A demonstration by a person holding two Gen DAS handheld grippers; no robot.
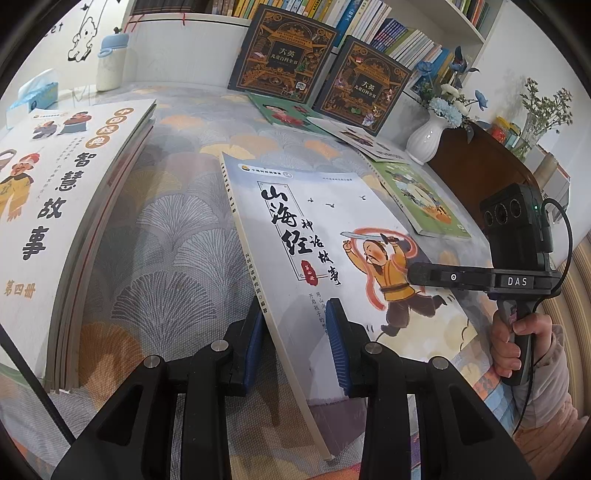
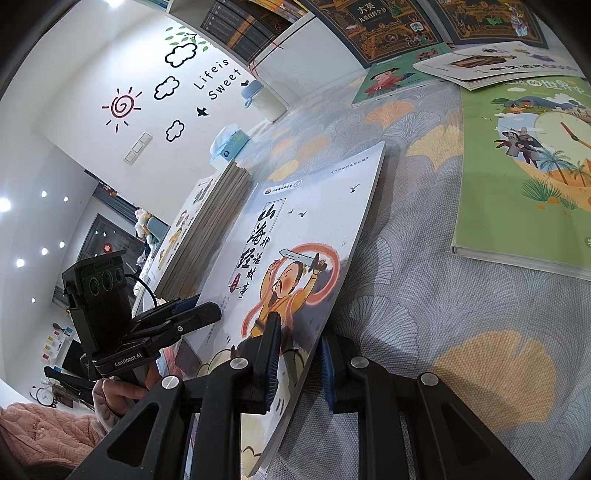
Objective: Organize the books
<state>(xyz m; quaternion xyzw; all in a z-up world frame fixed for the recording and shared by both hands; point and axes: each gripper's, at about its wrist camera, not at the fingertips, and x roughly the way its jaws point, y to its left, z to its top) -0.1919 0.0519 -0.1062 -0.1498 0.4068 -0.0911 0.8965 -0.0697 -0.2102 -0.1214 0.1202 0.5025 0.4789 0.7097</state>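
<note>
— What do we have closest to us?

— We have the left hand-held gripper (image 1: 295,345) pinching the spine edge of the white storybook (image 1: 332,236), its blue pads on either face. Our right hand-held gripper (image 2: 297,365) is clamped on the opposite edge of the same book, so we hold it between the two, tilted up off the surface (image 1: 177,229) (the one with the fan-pattern cloth).

— And the hand?

— We see the right hand (image 1: 517,339) wrapped around its handle, in a pink sleeve.

— What lies beyond?

— To our left, just beside the held book, a stack of books (image 1: 74,206) sits flat, a white cover on top. Further right lies a green book (image 1: 421,195), with a white vase (image 1: 426,138) of blue flowers near it. At the back, two dark encyclopedias (image 1: 280,55) lean upright against the bookshelf (image 1: 369,22), with two more books lying flat before them.
</note>
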